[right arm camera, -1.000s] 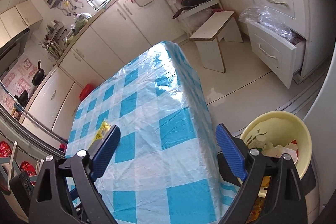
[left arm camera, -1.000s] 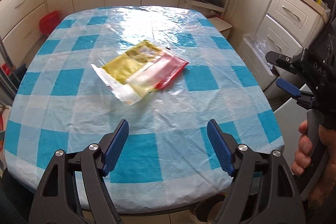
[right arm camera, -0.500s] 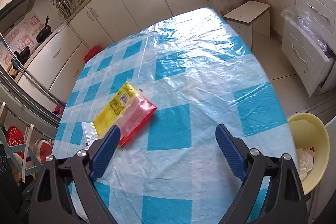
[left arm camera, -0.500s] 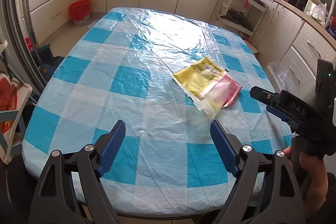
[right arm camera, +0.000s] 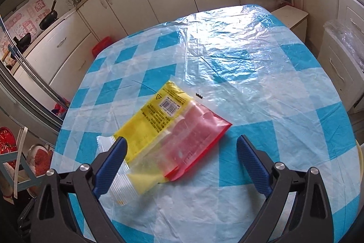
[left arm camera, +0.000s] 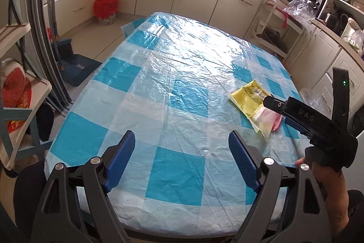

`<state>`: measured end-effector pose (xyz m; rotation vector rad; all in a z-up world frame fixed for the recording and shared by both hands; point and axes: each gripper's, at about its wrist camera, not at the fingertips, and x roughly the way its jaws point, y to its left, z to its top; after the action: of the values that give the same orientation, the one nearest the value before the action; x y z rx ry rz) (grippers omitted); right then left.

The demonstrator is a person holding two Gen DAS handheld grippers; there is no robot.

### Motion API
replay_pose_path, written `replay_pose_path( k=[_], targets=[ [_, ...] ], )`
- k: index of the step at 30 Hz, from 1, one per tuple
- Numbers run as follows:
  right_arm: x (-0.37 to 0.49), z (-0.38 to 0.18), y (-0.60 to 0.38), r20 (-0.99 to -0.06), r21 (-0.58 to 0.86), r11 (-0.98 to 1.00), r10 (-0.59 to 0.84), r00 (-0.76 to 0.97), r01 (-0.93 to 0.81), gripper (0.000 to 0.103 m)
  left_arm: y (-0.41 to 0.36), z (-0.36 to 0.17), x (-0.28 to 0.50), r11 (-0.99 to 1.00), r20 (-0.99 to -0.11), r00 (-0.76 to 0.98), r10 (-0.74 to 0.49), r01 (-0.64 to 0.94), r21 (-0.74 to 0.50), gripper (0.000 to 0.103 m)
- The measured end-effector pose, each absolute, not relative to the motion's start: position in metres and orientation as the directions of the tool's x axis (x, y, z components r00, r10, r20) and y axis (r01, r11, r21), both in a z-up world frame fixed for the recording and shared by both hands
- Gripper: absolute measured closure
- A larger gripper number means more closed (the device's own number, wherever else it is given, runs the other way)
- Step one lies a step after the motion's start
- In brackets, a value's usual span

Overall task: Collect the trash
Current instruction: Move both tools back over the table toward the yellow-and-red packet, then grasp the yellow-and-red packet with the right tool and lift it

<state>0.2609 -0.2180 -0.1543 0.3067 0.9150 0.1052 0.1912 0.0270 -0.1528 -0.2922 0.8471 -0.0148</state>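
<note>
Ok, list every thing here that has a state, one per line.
wrapper: flat on the table, empty, torn open.
left claw: open, nothing between its fingers.
right claw: open above the wrapper, not gripping.
tablecloth: spread, wrinkled under clear plastic.

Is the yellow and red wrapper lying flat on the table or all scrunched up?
Flat. The wrapper lies spread out on the table, barcode side up, with only small wrinkles.
</note>
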Motion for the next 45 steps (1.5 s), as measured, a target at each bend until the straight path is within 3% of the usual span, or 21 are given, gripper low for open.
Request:
replay_pose_path(
  k=[6, 11, 16, 19, 24, 29, 30, 31, 33, 36, 45],
  targets=[
    [0.270, -0.158, -0.185, -0.813, 0.127, 0.992, 0.107, 0.573, -0.005, 0.011, 0.036, -0.156, 0.188, 0.954, -0.730, 0.670, -0.133, -0.112, -0.277, 0.023],
    [0.273, -0.159, -0.154, -0.815, -0.002, 0.994, 0.061, 0.577, -0.107, 0.037, 0.042, -0.161, 0.185, 0.957, -0.726, 0.677, -0.121, -0.115, -0.267, 0.023],
    [0.271, -0.156, -0.148, -0.802, 0.006, 0.985, 0.108, 0.587, -0.174, 0.081, 0.047, -0.166, 0.186, 0.955, -0.728, 0.676, -0.112, -0.128, -0.266, 0.023],
    [0.269, -0.155, -0.151, -0.802, 0.056, 0.980, 0.158, 0.576, -0.192, 0.099, 0.047, -0.167, 0.185, 0.957, -0.726, 0.679, -0.106, -0.128, -0.260, 0.023],
    [0.261, -0.148, -0.160, -0.791, 0.108, 0.974, 0.205, 0.576, -0.199, 0.100, 0.047, -0.169, 0.186, 0.956, -0.726, 0.679, -0.105, -0.131, -0.261, 0.023],
    [0.259, -0.139, -0.172, -0.787, 0.138, 0.973, 0.220, 0.577, -0.182, 0.100, 0.050, -0.170, 0.187, 0.954, -0.725, 0.681, -0.104, -0.137, -0.266, 0.023],
    [0.259, -0.139, -0.173, -0.783, 0.157, 0.972, 0.231, 0.578, -0.176, 0.093, 0.050, -0.170, 0.187, 0.954, -0.725, 0.681, -0.104, -0.138, -0.267, 0.023],
    [0.259, -0.139, -0.173, -0.782, 0.160, 0.973, 0.227, 0.580, -0.166, 0.062, 0.050, -0.170, 0.187, 0.954, -0.724, 0.682, -0.104, -0.137, -0.267, 0.023],
    [0.258, -0.137, -0.169, -0.773, 0.147, 0.978, 0.208, 0.600, -0.149, 0.019, 0.050, -0.170, 0.186, 0.954, -0.723, 0.683, -0.105, -0.136, -0.267, 0.023],
    [0.262, -0.136, -0.159, -0.768, 0.198, 0.966, 0.258, 0.586, -0.166, 0.018, 0.053, -0.171, 0.186, 0.952, -0.718, 0.687, -0.108, -0.137, -0.274, 0.023],
    [0.275, -0.154, -0.120, -0.831, 0.093, 0.985, 0.158, 0.533, -0.146, 0.013, 0.059, -0.166, 0.182, 0.946, -0.692, 0.715, -0.100, -0.147, -0.288, 0.023]
  ],
)
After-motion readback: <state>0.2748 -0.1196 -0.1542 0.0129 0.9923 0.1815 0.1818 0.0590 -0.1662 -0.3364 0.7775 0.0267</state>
